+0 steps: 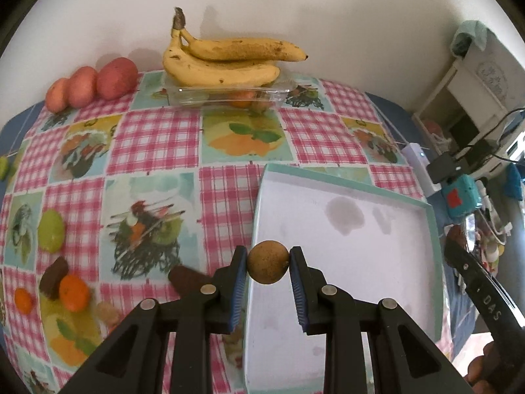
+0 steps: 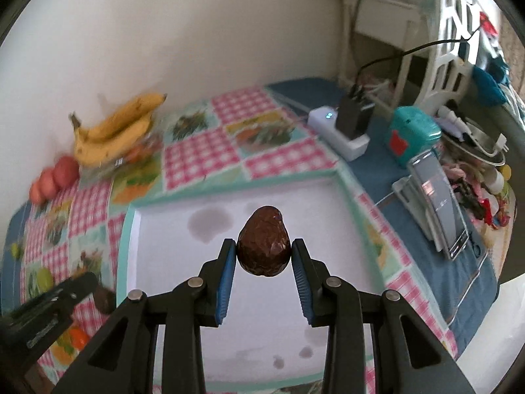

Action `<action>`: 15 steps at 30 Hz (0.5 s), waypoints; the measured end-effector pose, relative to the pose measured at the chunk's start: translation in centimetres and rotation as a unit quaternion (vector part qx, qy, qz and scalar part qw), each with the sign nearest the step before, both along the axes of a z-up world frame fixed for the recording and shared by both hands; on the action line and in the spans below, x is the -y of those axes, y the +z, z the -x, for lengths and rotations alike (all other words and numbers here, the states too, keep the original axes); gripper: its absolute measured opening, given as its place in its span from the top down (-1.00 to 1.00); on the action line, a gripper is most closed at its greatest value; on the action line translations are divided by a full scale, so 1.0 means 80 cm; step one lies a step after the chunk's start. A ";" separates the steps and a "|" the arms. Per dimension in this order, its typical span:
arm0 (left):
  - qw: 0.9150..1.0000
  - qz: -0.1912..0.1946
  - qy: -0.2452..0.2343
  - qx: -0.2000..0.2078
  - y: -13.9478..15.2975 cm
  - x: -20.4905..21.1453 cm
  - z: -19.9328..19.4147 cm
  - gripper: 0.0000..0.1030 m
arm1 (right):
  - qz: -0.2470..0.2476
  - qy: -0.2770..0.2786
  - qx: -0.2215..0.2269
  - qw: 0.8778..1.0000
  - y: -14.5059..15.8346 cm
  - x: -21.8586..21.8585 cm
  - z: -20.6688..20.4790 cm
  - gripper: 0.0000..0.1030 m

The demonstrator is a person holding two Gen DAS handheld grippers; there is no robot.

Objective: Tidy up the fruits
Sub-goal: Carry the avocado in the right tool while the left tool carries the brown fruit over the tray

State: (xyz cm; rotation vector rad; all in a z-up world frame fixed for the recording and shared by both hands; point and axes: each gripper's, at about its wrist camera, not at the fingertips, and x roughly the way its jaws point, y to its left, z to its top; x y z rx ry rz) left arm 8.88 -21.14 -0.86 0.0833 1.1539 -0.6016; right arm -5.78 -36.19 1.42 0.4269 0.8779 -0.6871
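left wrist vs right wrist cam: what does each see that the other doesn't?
Left wrist only: the left gripper shut on a small round brown fruit; oranges and a green fruit on the tablecloth.
Right wrist only: the right gripper shut on a dark avocado; a phone on a stand.
Both: the white tray, stained and holding no fruit, the bananas, the red apples.

A plain off-white wall [image 1: 295, 6] rises at the far edge of the table's pink-checked fruit-print cloth [image 1: 157, 141], with white lattice furniture [image 2: 452, 49] and trailing black cables [image 2: 393, 55] at right.
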 end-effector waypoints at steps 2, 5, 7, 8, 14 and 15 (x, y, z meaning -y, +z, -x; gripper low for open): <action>1.000 -0.007 -0.012 0.006 -0.004 0.012 -0.001 0.46 | 0.005 -0.018 -0.001 1.000 -0.001 0.012 0.000 0.30; 0.999 -0.008 -0.037 0.011 -0.012 0.033 0.007 0.46 | -0.016 -0.021 -0.004 1.000 -0.016 0.029 -0.005 0.30; 0.999 -0.009 -0.052 0.014 -0.016 0.043 0.011 0.46 | -0.027 -0.029 -0.013 0.999 -0.029 0.038 -0.008 0.30; 0.998 -0.011 -0.059 0.017 -0.017 0.049 0.013 0.46 | -0.033 -0.033 -0.015 0.999 -0.034 0.043 -0.009 0.30; 0.996 -0.022 -0.083 0.022 -0.033 0.068 0.017 0.46 | -0.034 -0.034 -0.026 0.998 -0.051 0.057 -0.021 0.30; 0.996 -0.023 -0.088 0.022 -0.037 0.071 0.018 0.46 | -0.037 -0.038 -0.031 0.998 -0.056 0.061 -0.022 0.30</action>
